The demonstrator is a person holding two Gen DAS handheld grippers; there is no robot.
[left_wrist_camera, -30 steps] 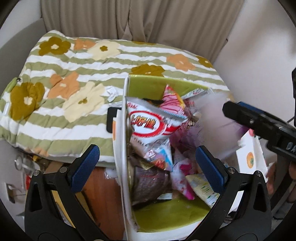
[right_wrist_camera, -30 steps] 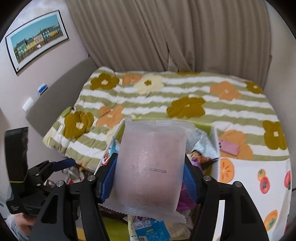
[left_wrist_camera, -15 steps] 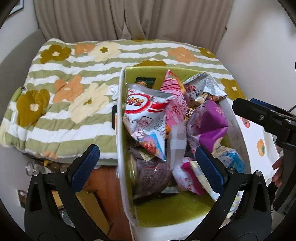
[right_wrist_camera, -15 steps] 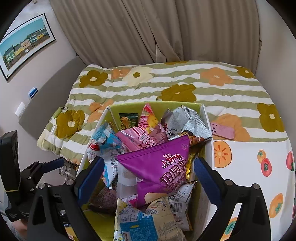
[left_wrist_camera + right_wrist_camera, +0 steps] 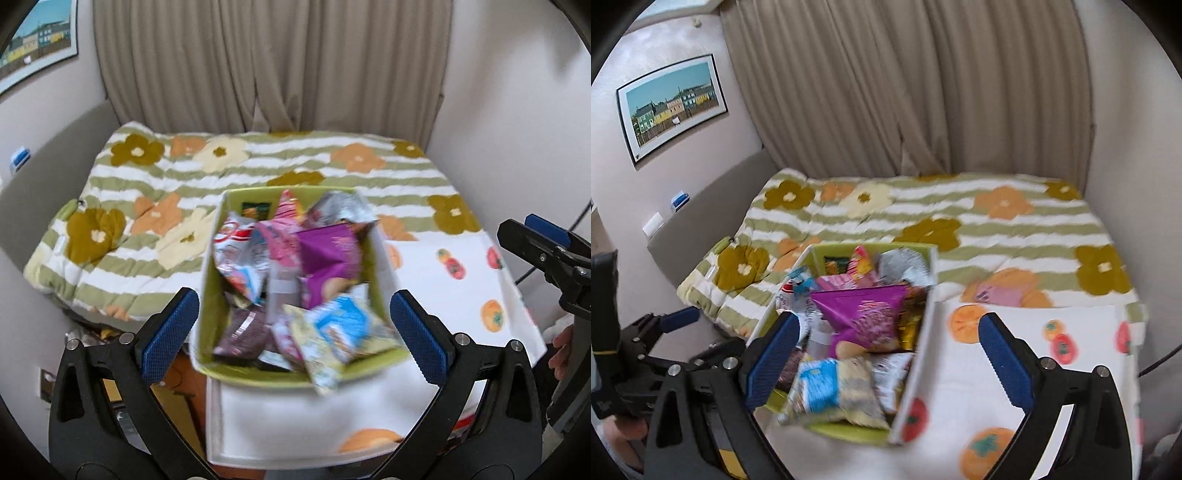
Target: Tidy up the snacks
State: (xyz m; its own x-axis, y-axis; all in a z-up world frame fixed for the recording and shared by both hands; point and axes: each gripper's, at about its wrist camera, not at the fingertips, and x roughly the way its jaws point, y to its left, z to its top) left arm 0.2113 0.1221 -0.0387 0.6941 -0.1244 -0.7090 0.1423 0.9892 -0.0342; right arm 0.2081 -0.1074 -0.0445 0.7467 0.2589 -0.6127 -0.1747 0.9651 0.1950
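A green-lined box point(image 5: 214, 280) point(image 5: 929, 317) stands on a white fruit-print cloth, full of snack bags: a purple bag point(image 5: 328, 254) point(image 5: 868, 314), a red-and-white bag point(image 5: 236, 251), a blue-and-yellow bag point(image 5: 343, 328) point(image 5: 831, 387), a brown bag point(image 5: 243, 332) and a silver one point(image 5: 343, 210). A pale clear pouch point(image 5: 284, 291) stands among them. My left gripper point(image 5: 293, 332) is open and empty, held back above the box's near end. My right gripper point(image 5: 888, 358) is open and empty, above the box's near right side.
The white fruit-print cloth point(image 5: 450, 280) point(image 5: 1052, 354) lies right of the box. A flower-striped quilt point(image 5: 147, 206) point(image 5: 960, 221) covers the bed behind. A pink phone point(image 5: 997, 293) lies on the quilt. Curtains point(image 5: 905, 92) and walls close the back. The floor drops off at left.
The right gripper opened and dropped the pale clear pouch into the box. Both grippers then pulled back and up, so the box looks smaller.
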